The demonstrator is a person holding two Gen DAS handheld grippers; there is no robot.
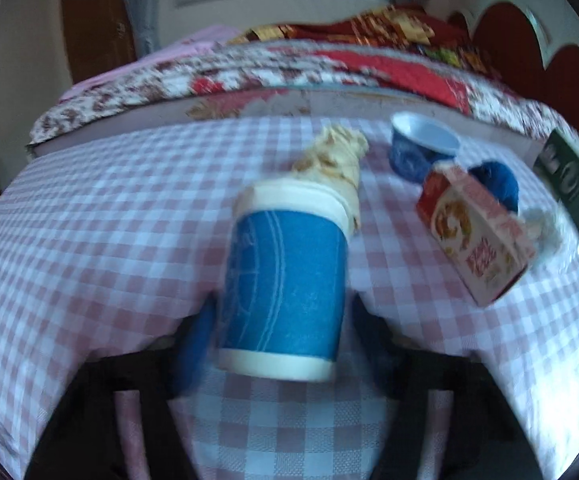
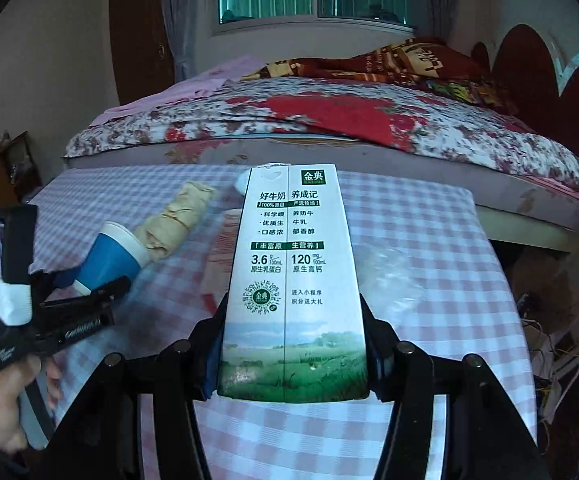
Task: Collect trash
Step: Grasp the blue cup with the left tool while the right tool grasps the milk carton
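My left gripper [image 1: 281,320] is shut on a blue paper cup [image 1: 285,280] with white rims, held above the checked tablecloth [image 1: 89,220]. It also shows in the right wrist view [image 2: 113,256]. Behind the cup lies a crumpled beige paper bag [image 1: 335,158], also seen from the right wrist [image 2: 177,220]. A second blue cup [image 1: 419,150], a red and white carton [image 1: 475,232] and a blue object [image 1: 497,180] lie at the right. My right gripper [image 2: 293,344] is shut on a white and green milk carton [image 2: 293,272], held above the table.
A bed [image 2: 329,120] with a floral quilt runs along the table's far edge. A red headboard [image 2: 545,80] stands at the right. Cables [image 2: 549,340] hang beyond the table's right edge. A clear plastic piece [image 2: 401,276] lies right of the milk carton.
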